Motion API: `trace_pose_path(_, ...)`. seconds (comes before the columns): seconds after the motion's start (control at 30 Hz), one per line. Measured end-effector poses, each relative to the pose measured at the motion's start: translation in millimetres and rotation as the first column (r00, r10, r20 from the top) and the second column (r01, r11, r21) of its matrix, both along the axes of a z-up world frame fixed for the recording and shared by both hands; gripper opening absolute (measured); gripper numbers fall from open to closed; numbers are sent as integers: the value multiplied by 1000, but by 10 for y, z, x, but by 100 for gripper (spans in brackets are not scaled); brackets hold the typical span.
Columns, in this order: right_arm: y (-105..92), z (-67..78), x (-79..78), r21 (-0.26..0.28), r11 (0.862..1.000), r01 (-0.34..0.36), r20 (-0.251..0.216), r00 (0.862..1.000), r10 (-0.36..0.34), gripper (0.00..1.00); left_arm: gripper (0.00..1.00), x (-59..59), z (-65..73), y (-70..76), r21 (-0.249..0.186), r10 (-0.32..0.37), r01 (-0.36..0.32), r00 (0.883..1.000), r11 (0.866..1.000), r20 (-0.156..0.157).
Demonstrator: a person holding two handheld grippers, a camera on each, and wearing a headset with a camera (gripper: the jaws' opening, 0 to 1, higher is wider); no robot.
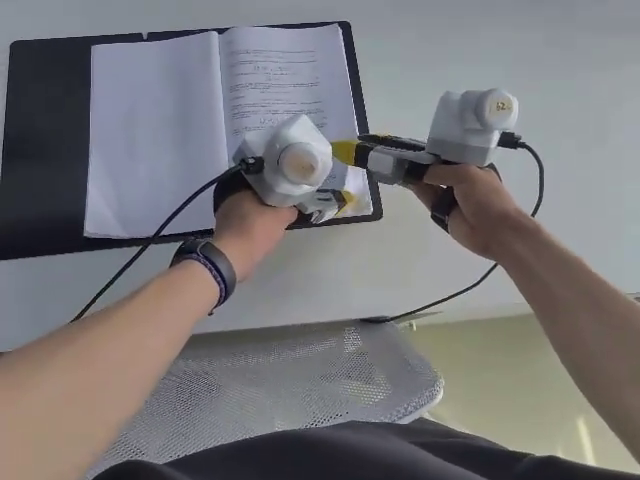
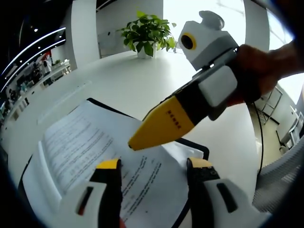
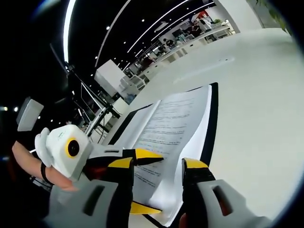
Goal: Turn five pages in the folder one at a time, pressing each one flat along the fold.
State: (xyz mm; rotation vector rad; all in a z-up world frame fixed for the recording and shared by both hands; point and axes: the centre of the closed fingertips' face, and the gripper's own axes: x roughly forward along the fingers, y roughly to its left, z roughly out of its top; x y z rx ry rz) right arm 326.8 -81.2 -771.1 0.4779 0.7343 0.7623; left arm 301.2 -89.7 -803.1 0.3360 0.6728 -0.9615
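A black folder [image 1: 40,150] lies open on the white table, with a blank left page [image 1: 150,130] and a printed right page [image 1: 285,75]. My left gripper [image 1: 335,203] hovers open over the right page's near right corner [image 2: 152,190]; printed paper shows between its yellow fingertips [image 2: 108,165]. My right gripper [image 1: 345,152] points in from the right, just above the left one and over the same edge of the page. Its jaws stand open in the right gripper view [image 3: 158,164], with nothing between them. In the left gripper view it appears as a yellow wedge [image 2: 161,126].
The table's near edge [image 1: 300,320] runs just below my hands, with a mesh chair seat [image 1: 300,390] under it. Black cables [image 1: 150,245] trail from both grippers. A potted plant [image 2: 147,33] stands far back on the table.
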Motion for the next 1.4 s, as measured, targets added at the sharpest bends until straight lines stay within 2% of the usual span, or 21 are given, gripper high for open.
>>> trace_pose_path(0.17, 21, -35, 8, 13, 1000, 0, -21, 1000, 0, 30, 54, -2, 3, 0, -1, 1, -1, 1000, 1000, -1)
trace_pose_path(0.3, -1, -123, -1, 1, 1000, 11, -55, 998, -11, 16, 54, -1, 3, 0, 0, 2, -2, 1000, 1000, -1)
trace_pose_path(0.43, -39, -135, -1, 26, 998, 50, -80, 996, -48, 4, 54, 1, 4, 0, -2, 5, -5, 1000, 1000, 0)
trace_pose_path(0.53, -47, -134, -4, 59, 995, 82, -117, 990, -75, 4, 54, 2, 3, 1, 0, 5, -5, 1000, 1000, 1)
trace_pose_path(0.8, -34, -115, -3, 69, 993, 95, -127, 988, -85, 2, 54, 2, 2, 2, 4, 6, -6, 1000, 1000, 0)
trace_pose_path(0.97, -43, -112, -1, 80, 990, 117, -152, 983, -104, 1, 54, 0, 10, 0, 3, 10, -10, 1000, 1000, -8)
trace_pose_path(1.17, -59, -73, -1, 86, 988, 129, -155, 981, -115, 0, 62, -22, 87, 32, -34, 46, -48, 997, 998, -61)
trace_pose_path(1.4, -64, 26, 24, 102, 984, 146, -147, 981, -130, 0, 66, -26, 220, 171, -33, 44, -45, 998, 998, -39)
